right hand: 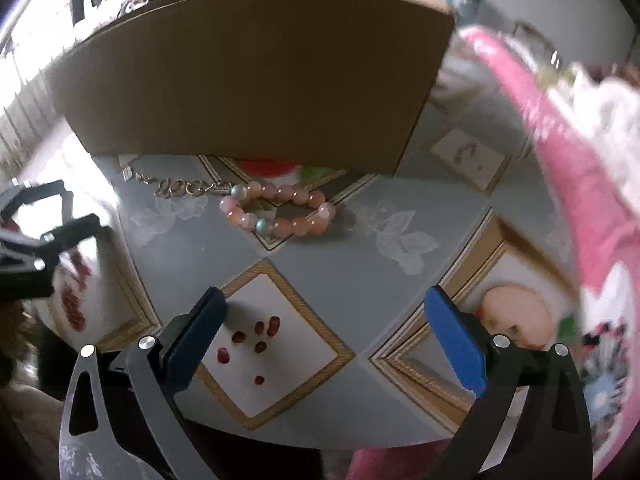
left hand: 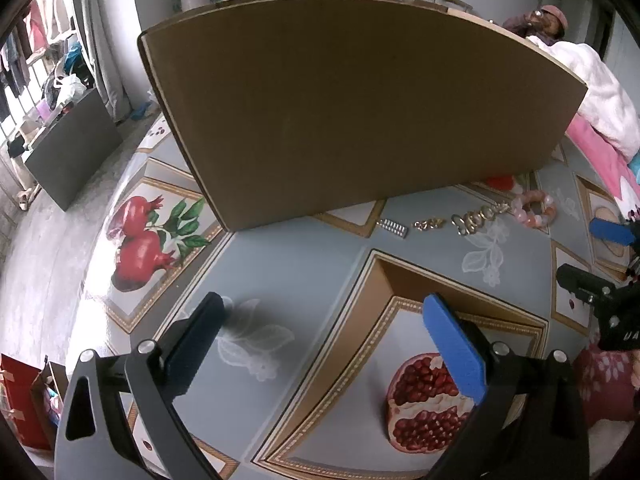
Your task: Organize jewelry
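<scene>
A pink bead bracelet [right hand: 278, 210] lies on the patterned tablecloth in front of a brown cardboard box [right hand: 248, 76]; it also shows in the left wrist view [left hand: 534, 208]. A gold chain [left hand: 482, 216] lies left of it, with a small gold piece [left hand: 429, 224] and a silver clip [left hand: 392, 228] further left. The gold chain [right hand: 182, 188] shows in the right wrist view too. My left gripper [left hand: 324, 320] is open and empty over the table, well short of the jewelry. My right gripper [right hand: 324, 312] is open and empty, short of the bracelet. The box's inside is hidden.
The cardboard box [left hand: 352, 104] stands across the back of the table. A person in a pink and white robe [left hand: 596, 92] sits at the right. A red object [right hand: 266, 168] peeks out at the box's base. The table edge [right hand: 320, 442] runs near me.
</scene>
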A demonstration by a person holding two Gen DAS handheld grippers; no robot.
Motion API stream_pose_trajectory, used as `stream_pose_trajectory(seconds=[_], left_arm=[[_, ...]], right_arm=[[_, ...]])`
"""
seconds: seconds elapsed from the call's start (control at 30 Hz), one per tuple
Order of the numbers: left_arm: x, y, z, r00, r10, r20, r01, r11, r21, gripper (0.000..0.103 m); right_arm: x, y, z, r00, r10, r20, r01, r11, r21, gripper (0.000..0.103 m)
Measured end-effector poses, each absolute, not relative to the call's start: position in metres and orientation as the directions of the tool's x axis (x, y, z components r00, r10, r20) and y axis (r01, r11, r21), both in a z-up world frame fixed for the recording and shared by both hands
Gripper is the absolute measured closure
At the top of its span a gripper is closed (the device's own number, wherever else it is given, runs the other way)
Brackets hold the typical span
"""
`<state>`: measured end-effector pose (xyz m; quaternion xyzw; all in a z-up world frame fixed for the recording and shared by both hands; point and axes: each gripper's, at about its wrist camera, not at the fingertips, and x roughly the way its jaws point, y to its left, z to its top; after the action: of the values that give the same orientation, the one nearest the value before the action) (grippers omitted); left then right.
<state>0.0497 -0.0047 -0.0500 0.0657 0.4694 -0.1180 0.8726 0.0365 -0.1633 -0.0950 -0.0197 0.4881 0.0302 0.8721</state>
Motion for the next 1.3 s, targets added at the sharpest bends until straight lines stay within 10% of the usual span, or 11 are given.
stream_pose_trajectory(seconds=[0.33, 0.6, 0.97, 1.3], left_arm=[[0.057, 0.001, -0.047, 0.520, -0.159, -0.839, 0.298, 0.954, 0.003, 0.005], [0.063, 0.002, -0.046, 0.527, -0.167, -0.833, 0.309, 0.951, 0.004, 0.005], [0.059, 0.001, -0.047, 0.533, -0.167, -0.830, 0.307, 0.952, 0.005, 0.004], [0.056, 0.002, -0.048, 0.538, -0.167, -0.827, 0.305, 0.952, 0.006, 0.004]], right_arm=[[0.039, -0.196, -0.070, 0.604, 0.171, -0.779, -0.101, 0.985, 0.138, 0.013], [0.063, -0.193, -0.071, 0.552, 0.147, -0.821, -0.057, 0.989, 0.139, 0.066], [0.084, -0.176, -0.077, 0.504, 0.120, -0.856, -0.112, 0.991, 0.074, 0.095], [0.063, -0.198, -0.033, 0.610, 0.271, -0.745, -0.098, 0.958, 0.268, 0.096]])
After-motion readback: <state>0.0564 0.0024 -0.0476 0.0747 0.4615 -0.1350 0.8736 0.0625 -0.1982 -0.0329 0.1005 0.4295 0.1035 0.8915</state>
